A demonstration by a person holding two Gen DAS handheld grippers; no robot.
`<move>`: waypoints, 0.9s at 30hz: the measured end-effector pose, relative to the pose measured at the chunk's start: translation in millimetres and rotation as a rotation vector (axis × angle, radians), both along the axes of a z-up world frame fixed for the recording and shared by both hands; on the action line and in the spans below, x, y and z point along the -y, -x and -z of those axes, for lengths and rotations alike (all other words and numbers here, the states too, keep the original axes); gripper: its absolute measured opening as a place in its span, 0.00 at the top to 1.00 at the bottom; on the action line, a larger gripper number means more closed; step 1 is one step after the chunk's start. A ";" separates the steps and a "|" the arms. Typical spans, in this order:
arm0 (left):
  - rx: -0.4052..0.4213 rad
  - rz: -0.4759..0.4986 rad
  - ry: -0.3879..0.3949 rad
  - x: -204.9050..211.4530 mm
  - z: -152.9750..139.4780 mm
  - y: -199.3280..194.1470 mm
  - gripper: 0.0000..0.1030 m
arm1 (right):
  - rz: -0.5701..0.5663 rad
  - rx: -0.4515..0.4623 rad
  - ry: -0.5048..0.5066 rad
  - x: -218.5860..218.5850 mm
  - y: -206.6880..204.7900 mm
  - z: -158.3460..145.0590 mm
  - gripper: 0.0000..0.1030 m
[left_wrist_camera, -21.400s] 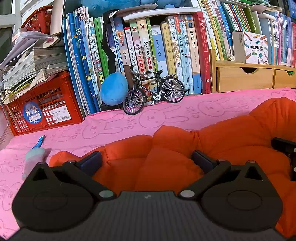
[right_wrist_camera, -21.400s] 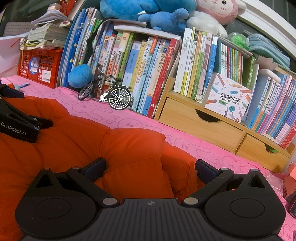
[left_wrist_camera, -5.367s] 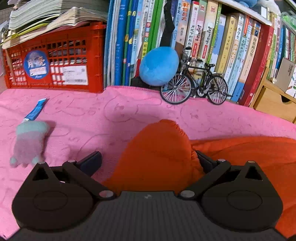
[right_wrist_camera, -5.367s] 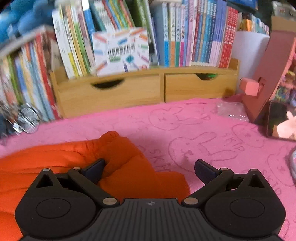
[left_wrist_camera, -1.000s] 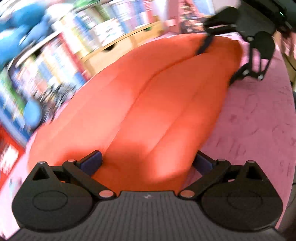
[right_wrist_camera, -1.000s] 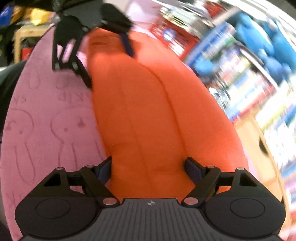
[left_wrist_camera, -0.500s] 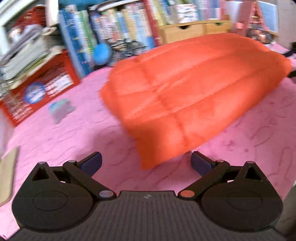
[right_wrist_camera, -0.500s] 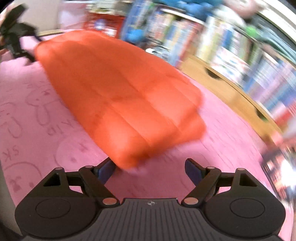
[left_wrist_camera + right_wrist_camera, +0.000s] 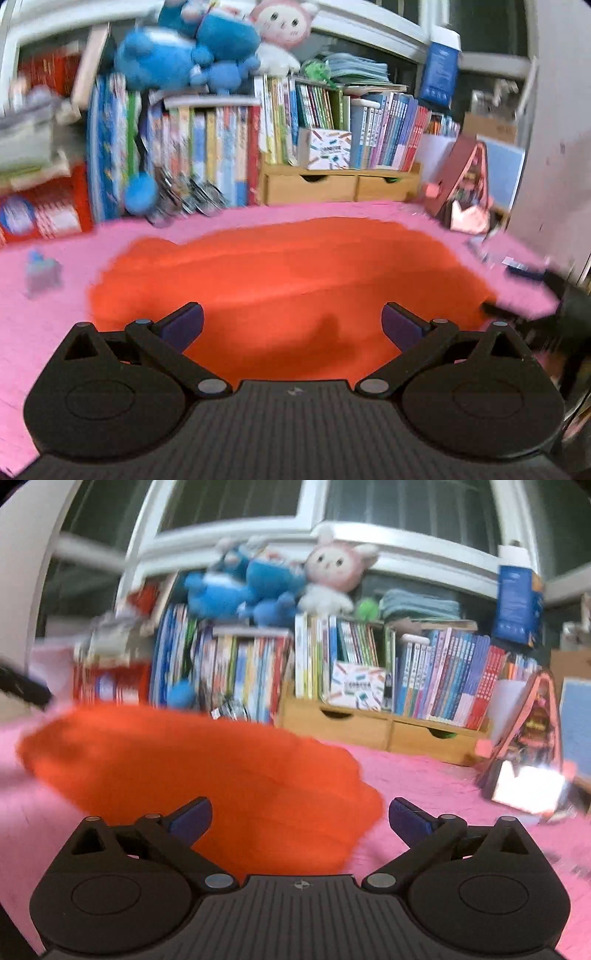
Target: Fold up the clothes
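Note:
An orange quilted garment [image 9: 288,273] lies in a flat, folded bundle on the pink rabbit-print cloth [image 9: 48,325]. My left gripper [image 9: 291,323] is open above its near edge with nothing between the fingers. In the right wrist view the same garment [image 9: 207,768] fills the left and middle, and my right gripper [image 9: 301,818] is open over its right end, holding nothing. The right gripper also shows as a dark blurred shape [image 9: 554,299] at the garment's right end in the left wrist view. Both views are motion-blurred.
Rows of books [image 9: 229,147], a red crate [image 9: 40,206], a toy bicycle [image 9: 188,199] and wooden drawers [image 9: 340,186] line the back. Plush toys [image 9: 266,587] sit on top. A small pale plush [image 9: 42,273] lies left; a pink stand with a phone [image 9: 528,775] is right.
Both grippers have swung round and pulled back to face the bookshelf. The garment, seen at an angle half a second ago, now lies crosswise in front of both cameras.

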State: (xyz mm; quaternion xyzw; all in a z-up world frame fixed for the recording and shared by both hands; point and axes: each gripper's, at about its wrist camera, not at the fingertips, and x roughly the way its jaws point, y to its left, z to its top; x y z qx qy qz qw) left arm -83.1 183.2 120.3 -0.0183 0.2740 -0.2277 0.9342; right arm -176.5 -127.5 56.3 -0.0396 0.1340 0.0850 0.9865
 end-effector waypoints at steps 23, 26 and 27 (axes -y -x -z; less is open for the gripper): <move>-0.017 -0.231 0.092 -6.5 25.5 -33.5 0.00 | -0.009 -0.047 -0.228 -59.7 -33.6 -6.0 0.00; 0.024 -0.278 0.089 -5.3 14.9 -39.7 0.00 | 0.055 -0.002 -0.181 -69.6 -52.5 -17.5 0.00; 0.044 -0.298 0.085 -3.7 10.5 -44.2 0.00 | 0.068 0.012 -0.174 -71.4 -64.3 -23.5 0.00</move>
